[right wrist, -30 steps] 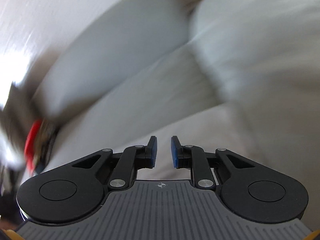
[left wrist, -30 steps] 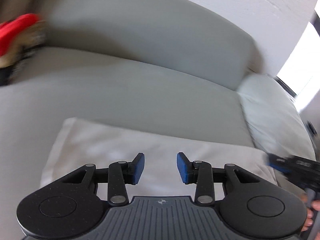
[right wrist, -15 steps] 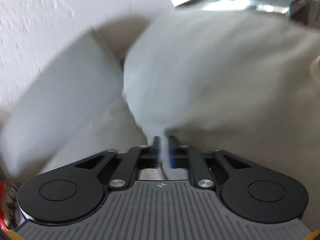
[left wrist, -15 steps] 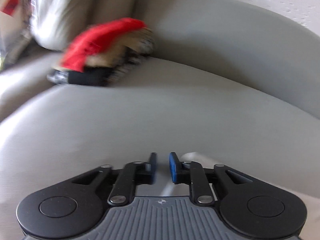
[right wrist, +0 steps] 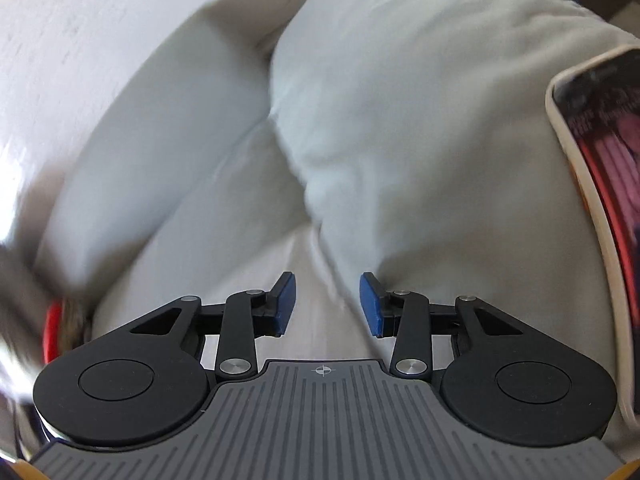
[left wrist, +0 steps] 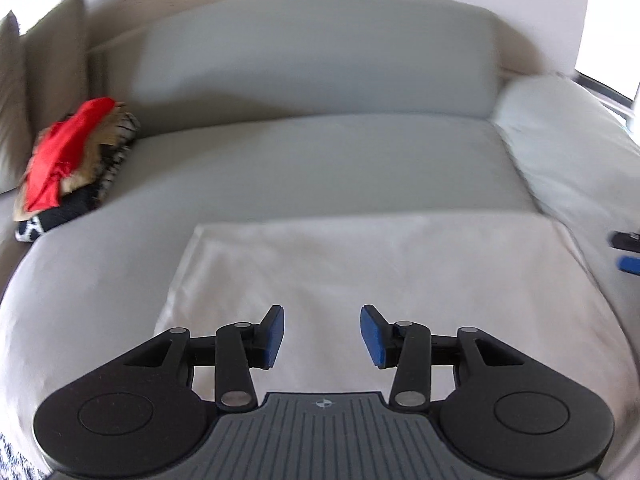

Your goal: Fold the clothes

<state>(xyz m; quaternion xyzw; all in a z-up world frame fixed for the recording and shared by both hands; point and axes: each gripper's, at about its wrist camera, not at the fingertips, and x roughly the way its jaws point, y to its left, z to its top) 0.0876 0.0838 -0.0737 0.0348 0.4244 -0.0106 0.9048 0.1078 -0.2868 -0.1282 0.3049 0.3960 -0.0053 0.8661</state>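
1. A white, rectangular folded cloth (left wrist: pixel 360 272) lies flat on the seat cushion of a pale grey fabric sofa (left wrist: pixel 312 168), at the front edge of the seat.
2. The left tongs (left wrist: pixel 322 336) hang over the near part of the white folded cloth; their blue pads (left wrist: pixel 275 334) stand apart with nothing between them, the jaws having just been opening.
3. The right tongs (right wrist: pixel 326 304) also stand apart and hold nothing, their jaws having just closed a little; they hover over the right side of the white folded cloth, where the seat meets the sofa's rounded right armrest (right wrist: pixel 420 120).
4. In the left wrist view, only a dark tip with a blue pad of the right tongs (left wrist: pixel 628 250) shows, just beyond the right edge of the white folded cloth.
5. A heap of crumpled clothes (left wrist: pixel 72 164), red on top with tan and black-and-white patterned pieces beneath, sits at the far left of the sofa seat, well apart from the white folded cloth.
6. Taupe throw pillows (left wrist: pixel 48 52) stand behind that heap against the sofa's left end.
7. A flat object with a cream border and a dark red face (right wrist: pixel 600 200) rests on the right armrest; the blur hides what it is.
8. The right wrist view is smeared by motion.
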